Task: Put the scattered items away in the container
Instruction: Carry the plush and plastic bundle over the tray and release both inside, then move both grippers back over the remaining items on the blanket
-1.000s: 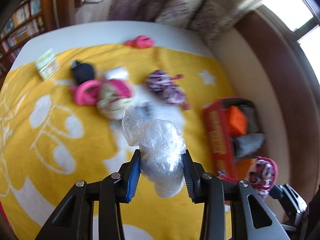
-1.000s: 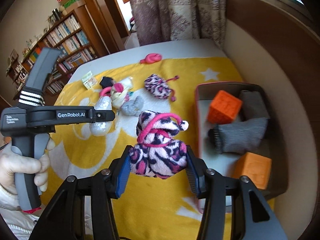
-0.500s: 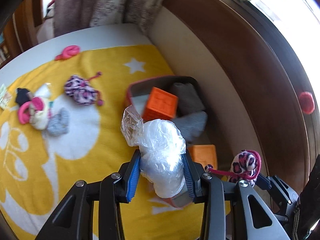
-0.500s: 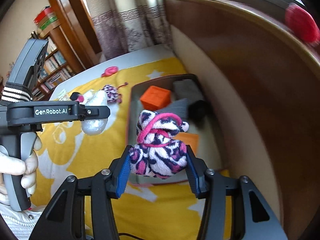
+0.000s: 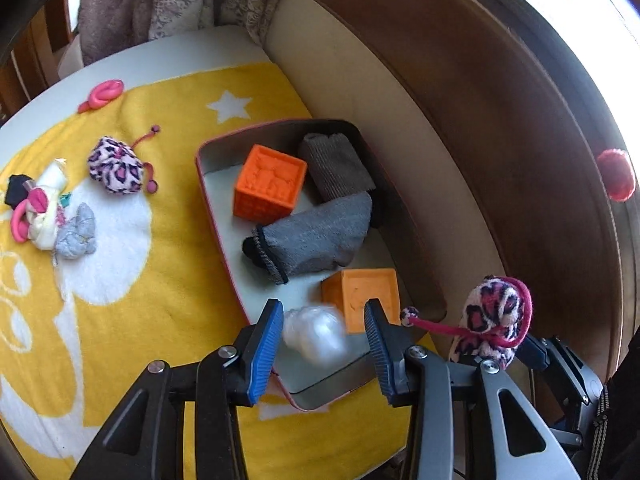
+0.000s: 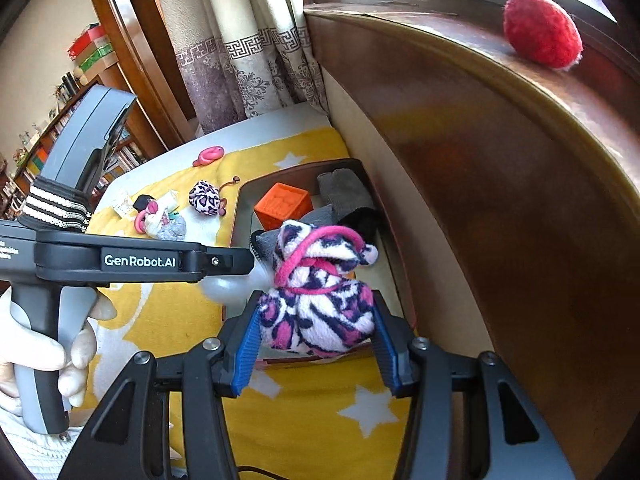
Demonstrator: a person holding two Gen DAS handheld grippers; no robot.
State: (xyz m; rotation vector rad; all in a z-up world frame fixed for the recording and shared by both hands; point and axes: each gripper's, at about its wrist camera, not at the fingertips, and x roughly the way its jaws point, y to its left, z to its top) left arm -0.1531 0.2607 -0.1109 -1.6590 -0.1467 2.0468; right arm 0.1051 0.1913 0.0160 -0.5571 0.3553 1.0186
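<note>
Left gripper (image 5: 320,344), jaws spread, hangs above the blurred plastic bag (image 5: 316,334) at the container's (image 5: 404,200) near end; right gripper (image 6: 316,344) clamps the leopard-print pouch (image 6: 318,308) just short of that near rim.

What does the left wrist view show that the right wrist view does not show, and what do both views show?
Only the left wrist view shows the left gripper with its jaws open around a blurred plastic bag above the tin, and a second orange block near it.

Only the right wrist view shows the bookshelf and the person's hand.

Both show the tin with an orange block, a grey sock, the right gripper shut on a leopard pouch, and a red ball on the ledge.
</note>
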